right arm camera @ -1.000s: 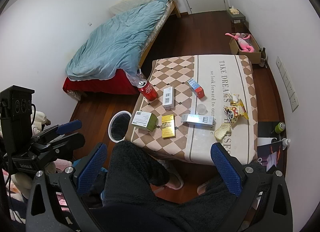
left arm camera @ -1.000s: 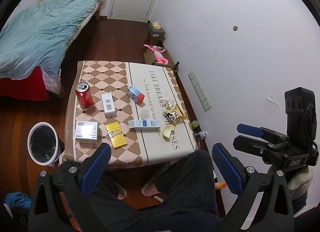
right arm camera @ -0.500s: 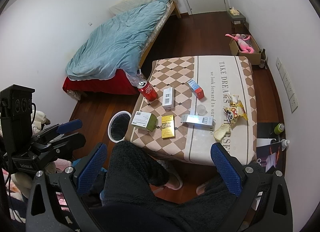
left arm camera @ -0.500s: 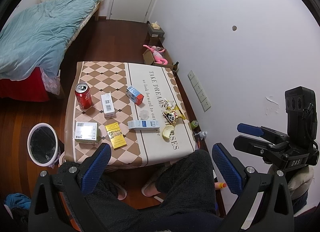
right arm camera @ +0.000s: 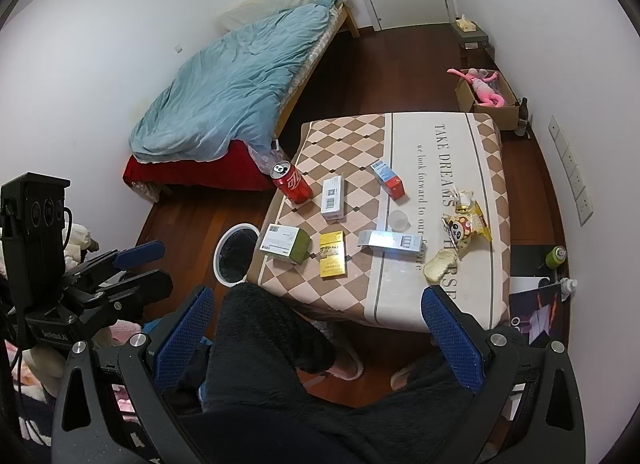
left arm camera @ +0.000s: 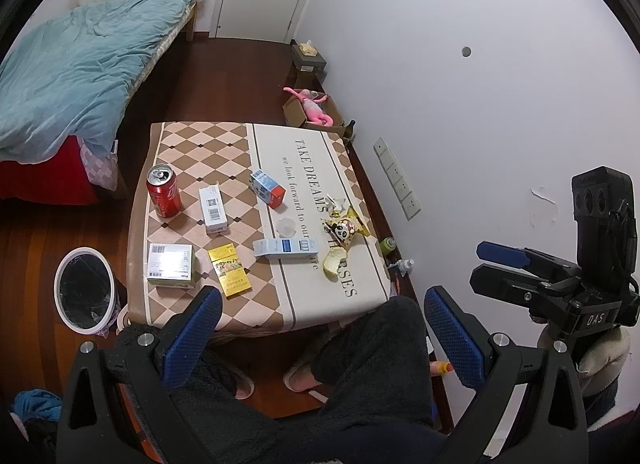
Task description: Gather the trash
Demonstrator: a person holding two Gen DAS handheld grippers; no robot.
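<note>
Both tongs hang spread and empty, high above the table: left gripper, right gripper. Nothing looks collected yet. On the checked tablecloth-covered table, near the left edge, lie a white-and-green carton, a long blue-white box, a red soda can and a yellow snack wrapper. The white-rimmed, black-lined bin stands on the floor, left of the table.
</note>
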